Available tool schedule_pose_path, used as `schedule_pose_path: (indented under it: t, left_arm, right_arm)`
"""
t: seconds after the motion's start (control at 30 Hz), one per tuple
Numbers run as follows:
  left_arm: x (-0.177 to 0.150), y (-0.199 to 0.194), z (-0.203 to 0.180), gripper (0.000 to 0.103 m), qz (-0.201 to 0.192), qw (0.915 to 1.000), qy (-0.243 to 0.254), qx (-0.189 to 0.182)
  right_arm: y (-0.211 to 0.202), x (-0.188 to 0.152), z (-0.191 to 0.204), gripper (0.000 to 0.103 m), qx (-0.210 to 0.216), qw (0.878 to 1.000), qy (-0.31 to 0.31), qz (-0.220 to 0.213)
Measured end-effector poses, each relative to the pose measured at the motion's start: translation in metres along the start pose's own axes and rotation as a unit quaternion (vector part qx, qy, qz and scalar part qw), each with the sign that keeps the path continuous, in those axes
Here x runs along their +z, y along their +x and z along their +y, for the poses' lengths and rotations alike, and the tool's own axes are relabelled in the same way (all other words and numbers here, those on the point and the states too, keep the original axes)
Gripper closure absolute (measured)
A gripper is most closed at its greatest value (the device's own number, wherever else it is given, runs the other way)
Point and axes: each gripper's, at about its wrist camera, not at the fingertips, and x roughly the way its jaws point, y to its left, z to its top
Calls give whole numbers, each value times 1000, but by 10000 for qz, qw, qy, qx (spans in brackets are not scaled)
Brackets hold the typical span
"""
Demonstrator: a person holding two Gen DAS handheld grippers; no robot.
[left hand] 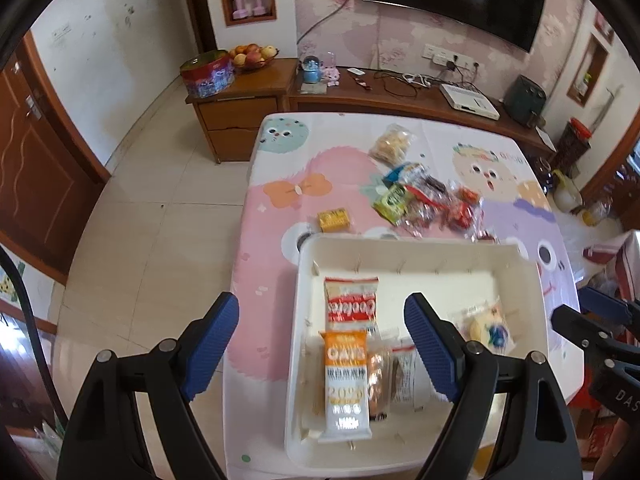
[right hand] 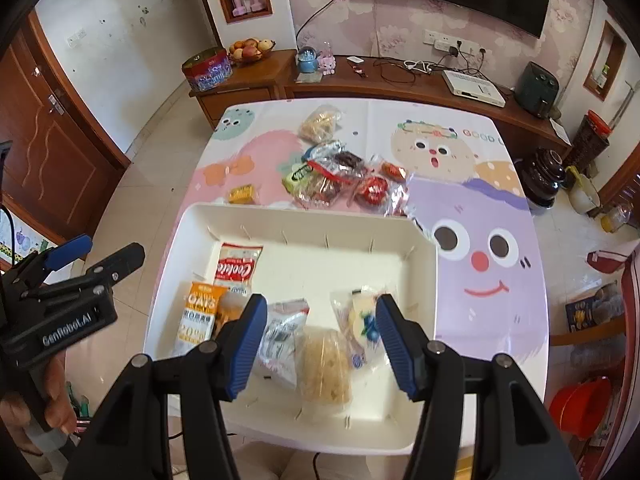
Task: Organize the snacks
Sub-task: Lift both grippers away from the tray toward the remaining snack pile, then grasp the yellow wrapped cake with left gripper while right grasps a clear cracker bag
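Both grippers hang over the white tray (right hand: 420,280): left gripper (left hand: 322,340) wide and empty, right gripper (right hand: 322,340) half-spread, gripping nothing. Loose snacks (right hand: 340,180) (a crinkly heap) lie at the tray's twelve o'clock.

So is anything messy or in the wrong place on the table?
Yes. A jumbled pile of snack packets still lies on the tablecloth beyond the white tray, overlapping every which way. A small yellow box sits alone beside it, and a bag of pale snacks lies farther back. Nothing looks spilled or torn.
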Motion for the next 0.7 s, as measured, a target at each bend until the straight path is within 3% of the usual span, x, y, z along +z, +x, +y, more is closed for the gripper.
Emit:
schedule_pose_path:
  t: [0.3,0.5,0.7]
  left_arm:
    - [71,3,21,19,-158,9993,-318,119]
    - [122,11,28,15,-206,9986,-493,-45]
    - [152,56,17,14,106,9990,-423,-82]
  right_arm:
    - [-11,76,-20,46,-41,9986,-285,-435]
    - [-14,143,-36,46,66,9977,-288,-613]
    - [15,208,-43,46,50,9973,-325,-651]
